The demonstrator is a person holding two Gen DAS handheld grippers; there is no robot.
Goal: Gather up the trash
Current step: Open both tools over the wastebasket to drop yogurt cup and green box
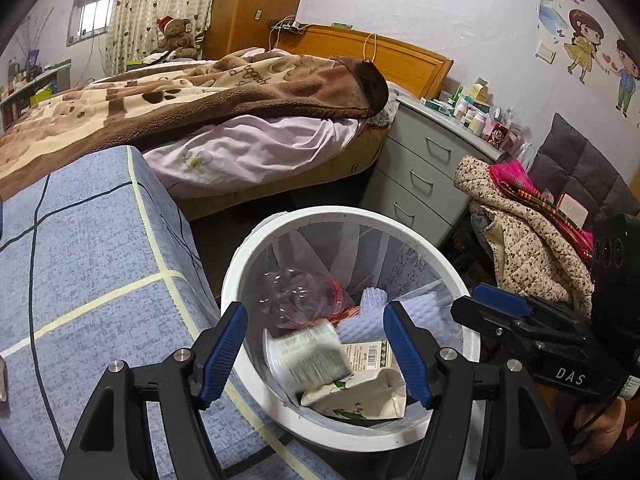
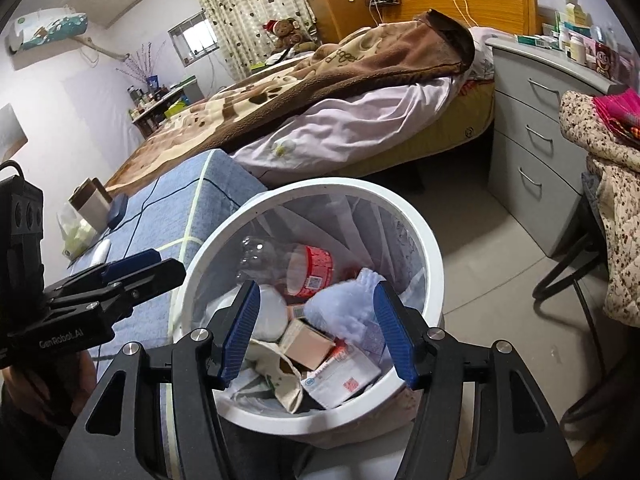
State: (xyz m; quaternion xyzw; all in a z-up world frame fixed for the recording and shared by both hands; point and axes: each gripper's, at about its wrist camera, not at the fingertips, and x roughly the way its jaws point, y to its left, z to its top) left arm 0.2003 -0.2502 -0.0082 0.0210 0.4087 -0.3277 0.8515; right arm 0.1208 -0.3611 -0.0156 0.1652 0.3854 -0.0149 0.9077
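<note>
Left wrist view: left tongs [image 1: 316, 354] and right tongs [image 2: 316, 334] wide open, empty, above white bin [image 1: 448, 264]

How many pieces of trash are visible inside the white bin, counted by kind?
Clear plastic bottle: 1
White plastic cup: 1
Cardboard boxes: 2
White paper bag: 1
White foam wrap: 1
Total: 6 visible; more may be hidden underneath.
</note>
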